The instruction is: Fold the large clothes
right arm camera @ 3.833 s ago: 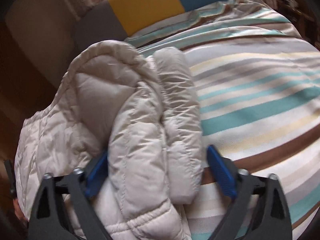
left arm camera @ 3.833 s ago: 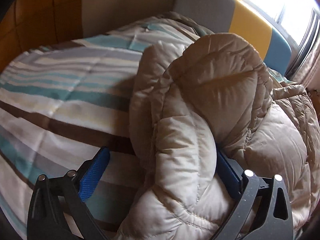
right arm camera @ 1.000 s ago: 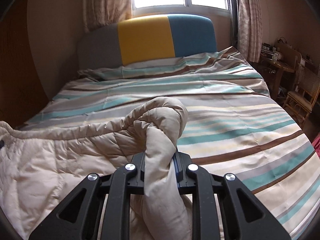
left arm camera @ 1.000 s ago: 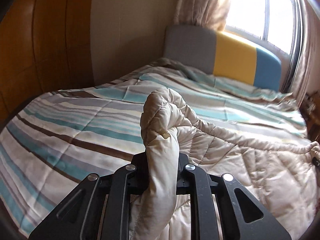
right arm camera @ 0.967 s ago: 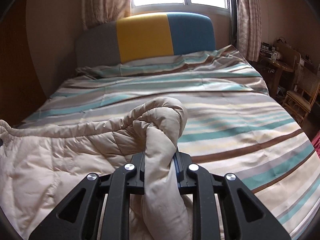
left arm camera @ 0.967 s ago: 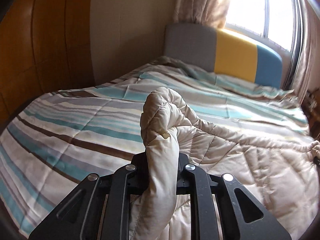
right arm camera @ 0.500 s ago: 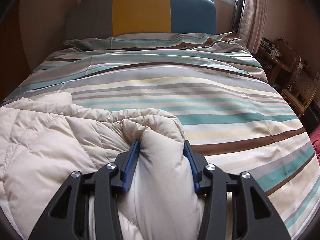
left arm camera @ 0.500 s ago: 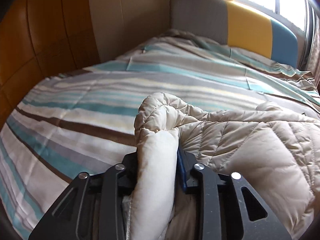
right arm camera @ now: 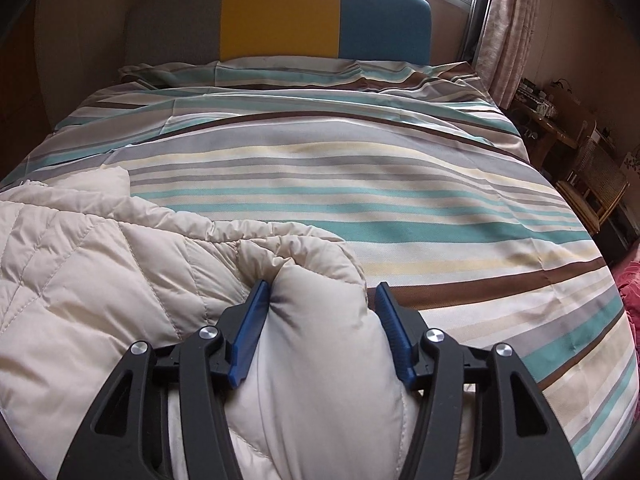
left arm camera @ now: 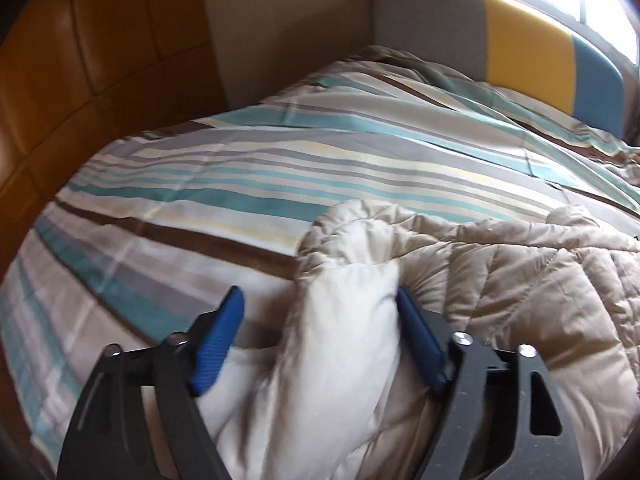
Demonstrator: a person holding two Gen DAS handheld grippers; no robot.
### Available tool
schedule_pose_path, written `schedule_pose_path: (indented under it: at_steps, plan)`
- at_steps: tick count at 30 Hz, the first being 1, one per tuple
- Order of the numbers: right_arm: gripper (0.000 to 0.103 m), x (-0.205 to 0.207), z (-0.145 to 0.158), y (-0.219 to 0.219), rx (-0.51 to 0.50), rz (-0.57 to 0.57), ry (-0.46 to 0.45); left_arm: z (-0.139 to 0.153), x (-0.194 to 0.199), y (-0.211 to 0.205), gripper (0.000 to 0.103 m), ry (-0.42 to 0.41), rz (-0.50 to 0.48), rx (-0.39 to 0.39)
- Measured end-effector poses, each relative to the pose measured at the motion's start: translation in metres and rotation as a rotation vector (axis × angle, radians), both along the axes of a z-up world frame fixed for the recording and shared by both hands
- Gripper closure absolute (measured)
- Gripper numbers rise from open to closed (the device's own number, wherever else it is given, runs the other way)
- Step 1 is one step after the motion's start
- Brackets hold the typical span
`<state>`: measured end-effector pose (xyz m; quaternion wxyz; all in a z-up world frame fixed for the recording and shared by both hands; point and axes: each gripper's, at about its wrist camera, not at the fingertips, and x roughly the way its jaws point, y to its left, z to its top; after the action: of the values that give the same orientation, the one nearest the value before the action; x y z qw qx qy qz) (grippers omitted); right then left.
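With the jacket [right arm camera: 100, 280] spread puffy across the lower left of the right view and the lower right of the left view, you look to be at the release after laying it down on the bed [right arm camera: 400, 184]. Left gripper [left arm camera: 320, 334]: jaws spread wide, a bunched fold standing between them, touching the right pad, clear of the left pad [left arm camera: 218, 340]. Right gripper [right arm camera: 322, 332]: jaws parted, both pads at the sides of the bulge; whether any pinch remains, you cannot tell. Headboard [right arm camera: 280, 12] sits top centre in the right view. Judgement: next, back both grippers off the fabric without dragging it, then pick a fresh edge or sleeve for the first fold.
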<state>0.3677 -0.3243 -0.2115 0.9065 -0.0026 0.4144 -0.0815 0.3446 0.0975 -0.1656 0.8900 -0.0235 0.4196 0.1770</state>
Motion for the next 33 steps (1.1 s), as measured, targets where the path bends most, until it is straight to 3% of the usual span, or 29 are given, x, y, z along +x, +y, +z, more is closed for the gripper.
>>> schedule_pose_path:
  at_steps: [2, 6, 10, 13, 17, 19, 22, 29, 31, 33]
  plan:
    - [0.047, 0.0, 0.0, 0.001, -0.003, 0.0, 0.001, 0.016, -0.014, -0.003, 0.024, -0.031, 0.027, 0.007]
    - [0.046, 0.001, 0.001, 0.003, -0.011, -0.003, 0.0, 0.058, -0.061, -0.029, 0.024, -0.205, 0.046, 0.036]
    - [0.045, -0.001, 0.002, 0.003, -0.014, -0.006, -0.004, 0.077, -0.082, -0.068, 0.024, -0.292, -0.025, -0.085]
    - [0.044, -0.002, 0.002, 0.003, -0.014, -0.009, -0.004, 0.072, -0.064, -0.107, 0.024, -0.231, -0.137, -0.065]
    - [0.042, -0.002, 0.002, 0.001, -0.004, -0.012, -0.004, 0.039, -0.032, -0.143, 0.024, -0.137, -0.214, 0.038]
    - [0.042, -0.002, 0.002, 0.0, 0.004, -0.014, -0.005, 0.017, -0.022, -0.143, 0.021, -0.075, -0.228, 0.0]
    - [0.042, -0.002, 0.003, 0.001, 0.003, -0.015, -0.008, -0.003, -0.021, -0.134, 0.018, -0.091, -0.223, -0.058]
    - [0.036, -0.005, 0.013, 0.0, 0.012, -0.003, -0.005, -0.012, -0.021, -0.139, 0.017, -0.08, -0.22, -0.053]
    - [0.036, -0.022, 0.036, -0.001, 0.014, -0.016, -0.076, -0.012, -0.021, -0.136, 0.017, -0.084, -0.219, -0.059]
    - [0.036, -0.048, 0.067, 0.002, 0.061, -0.021, -0.203, -0.011, -0.023, -0.135, 0.017, -0.09, -0.217, -0.062]
